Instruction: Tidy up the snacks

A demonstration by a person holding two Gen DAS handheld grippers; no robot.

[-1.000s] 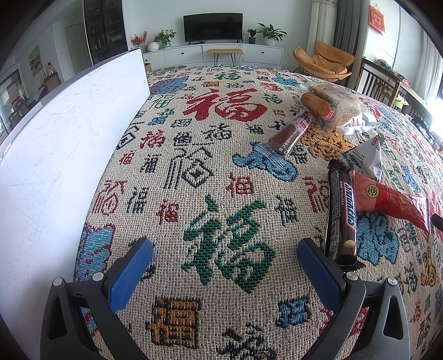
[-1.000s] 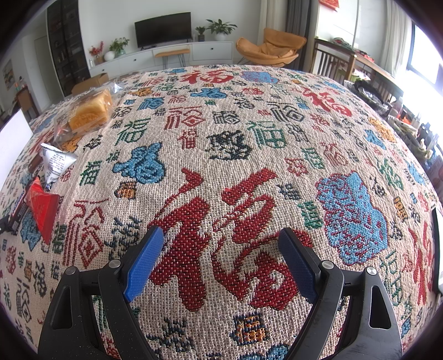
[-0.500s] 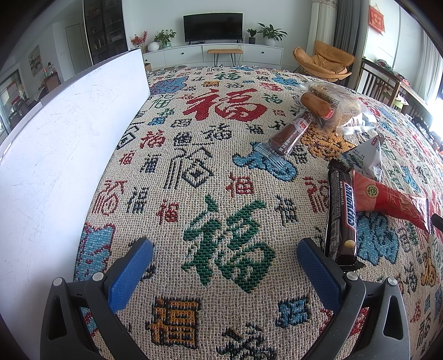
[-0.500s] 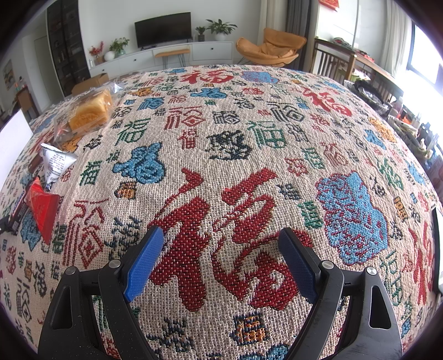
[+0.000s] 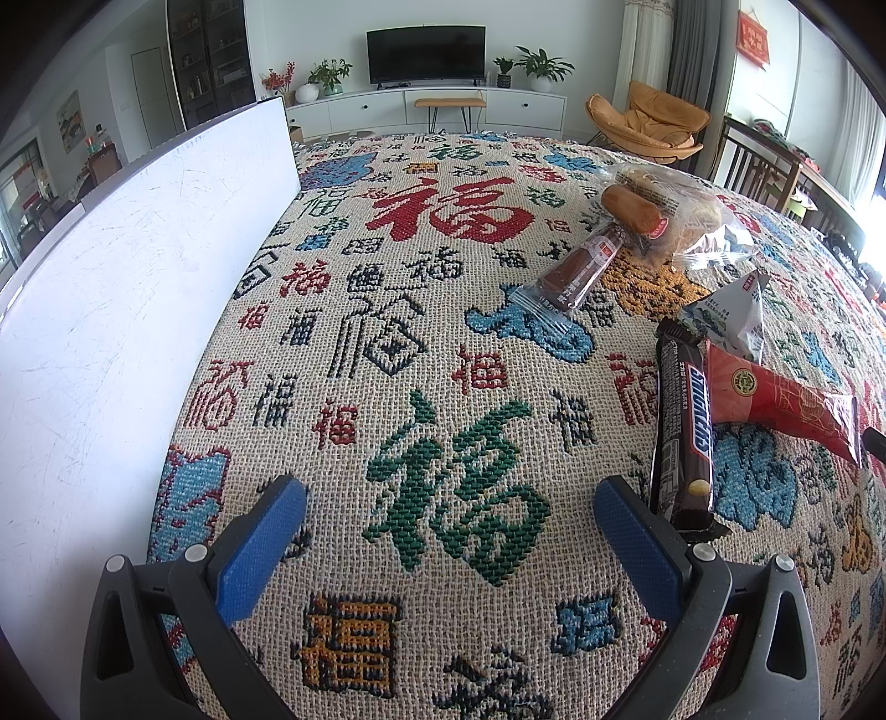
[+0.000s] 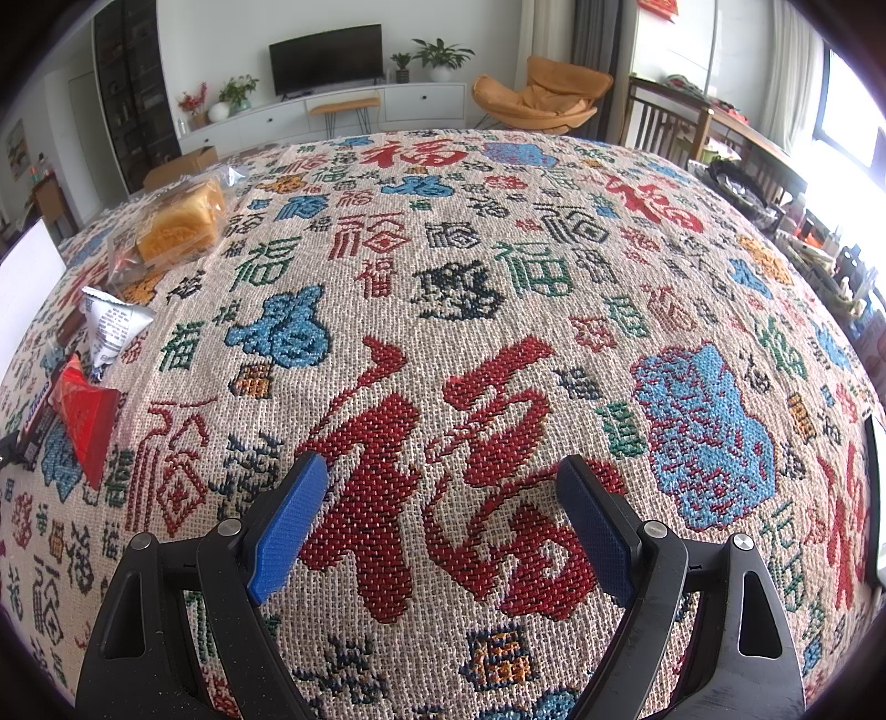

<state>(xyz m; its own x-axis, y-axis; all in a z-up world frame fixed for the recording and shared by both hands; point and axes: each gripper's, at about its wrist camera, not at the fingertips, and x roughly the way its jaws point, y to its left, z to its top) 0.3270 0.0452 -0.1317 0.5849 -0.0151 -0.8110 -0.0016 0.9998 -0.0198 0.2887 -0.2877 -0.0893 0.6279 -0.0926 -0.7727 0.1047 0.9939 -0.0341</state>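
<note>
While both grippers hang over the woven cloth (image 5: 421, 354) with its red, green and blue signs, their blue pads are spread wide with nothing between them. The left gripper (image 5: 449, 498) sits over a big green sign. The right gripper (image 6: 442, 476) sits over a big red sign, well apart from all the snacks.

The snacks lie in a bunch to the right of the left gripper. A dark Snickers bar (image 5: 682, 426) lies closest, just beside the right pad of that gripper, with its near end almost at the pad's tip. A red packet (image 5: 781, 401) lies right next to the bar, and whether they touch is hard to tell. A small white and blue packet (image 5: 736, 318) sits behind them. Farther back lies a long brown snack in a clear wrapper (image 5: 576, 268). At its far end is a clear bag of bread (image 5: 664, 213), with a sausage (image 5: 631, 210) in front of it.

A big white board (image 5: 111, 310) stands along the left side of the cloth, close to the left gripper. Nothing lies between the grippers and the snacks.

Behind the cloth are a TV (image 5: 425, 52), potted plants (image 5: 540, 66) and an orange chair (image 5: 648, 124).
</note>
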